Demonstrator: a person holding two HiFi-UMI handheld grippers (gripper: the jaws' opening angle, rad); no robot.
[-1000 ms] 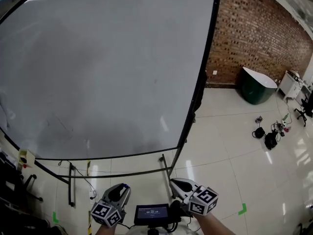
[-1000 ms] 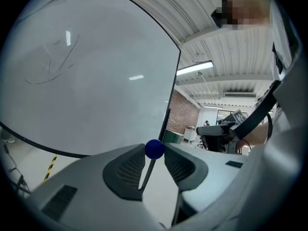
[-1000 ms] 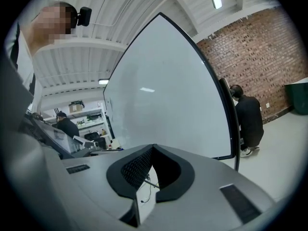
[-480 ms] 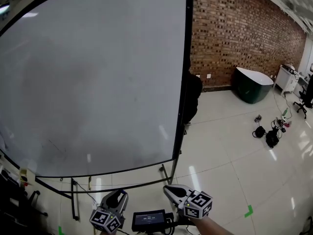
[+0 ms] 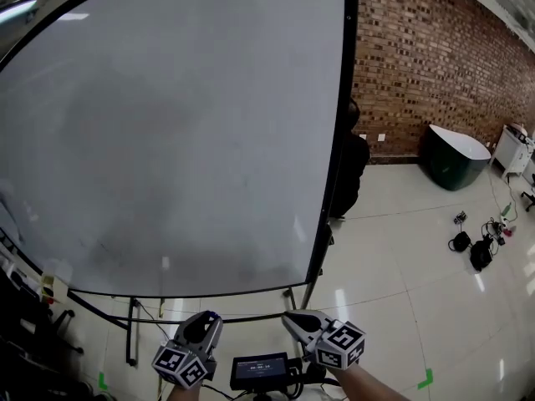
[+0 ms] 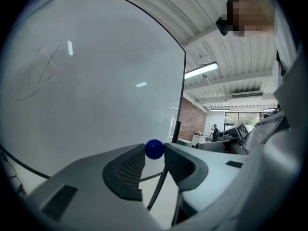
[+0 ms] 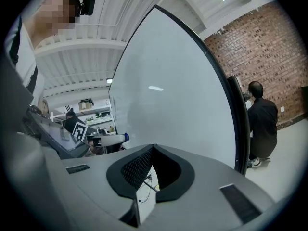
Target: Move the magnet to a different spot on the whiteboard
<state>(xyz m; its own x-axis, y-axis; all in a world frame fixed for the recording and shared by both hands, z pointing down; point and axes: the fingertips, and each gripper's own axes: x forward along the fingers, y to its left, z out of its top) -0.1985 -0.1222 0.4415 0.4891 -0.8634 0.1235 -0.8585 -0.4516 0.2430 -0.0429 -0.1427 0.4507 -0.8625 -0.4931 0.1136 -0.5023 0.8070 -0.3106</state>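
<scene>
The whiteboard fills most of the head view, and its surface shows no magnet. A small blue ball magnet sits pinched between the tips of my left gripper, which is shut on it. In the head view that left gripper hangs low in front of the board's bottom edge, with a blue speck at its tip. My right gripper is beside it, its jaws shut on nothing, tips touching.
A person in dark clothes stands behind the board's right edge. The board's metal stand and loose cables are below it. A brick wall, a dark green tub and gear on the floor lie to the right.
The head view has swung, so the board's right edge sits further right than half a second ago. Both grippers stay low before the board, the left still shut on the magnet.
</scene>
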